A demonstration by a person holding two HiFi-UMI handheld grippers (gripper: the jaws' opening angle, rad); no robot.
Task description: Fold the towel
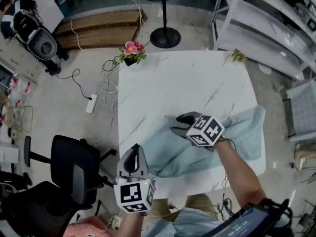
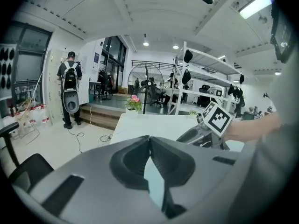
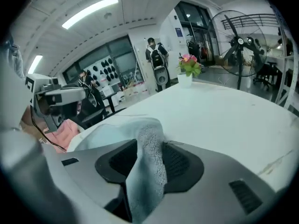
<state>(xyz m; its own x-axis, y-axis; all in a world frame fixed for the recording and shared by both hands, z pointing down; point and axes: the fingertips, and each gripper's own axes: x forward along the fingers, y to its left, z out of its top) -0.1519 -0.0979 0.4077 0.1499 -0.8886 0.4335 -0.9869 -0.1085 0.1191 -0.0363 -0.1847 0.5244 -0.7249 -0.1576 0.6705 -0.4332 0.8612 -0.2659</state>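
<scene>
A light blue towel (image 1: 242, 132) lies rumpled on the right front part of the white marble table (image 1: 173, 83). My right gripper (image 1: 180, 123) is over the towel's left part, and a thick fold of towel (image 3: 147, 157) fills the gap between its pads. My left gripper (image 1: 132, 154) hovers at the table's front left edge, by the towel's near corner. Its jaws are shut, with a thin sliver of towel (image 2: 154, 183) pinched between them. The right gripper's marker cube (image 2: 217, 118) shows in the left gripper view.
A pot of pink flowers (image 1: 131, 53) stands at the table's far left corner, a small green sprig (image 1: 238, 56) at the far right. A black office chair (image 1: 74, 172) is left of the table, a fan base (image 1: 165, 36) and white shelving (image 1: 266, 19) beyond it.
</scene>
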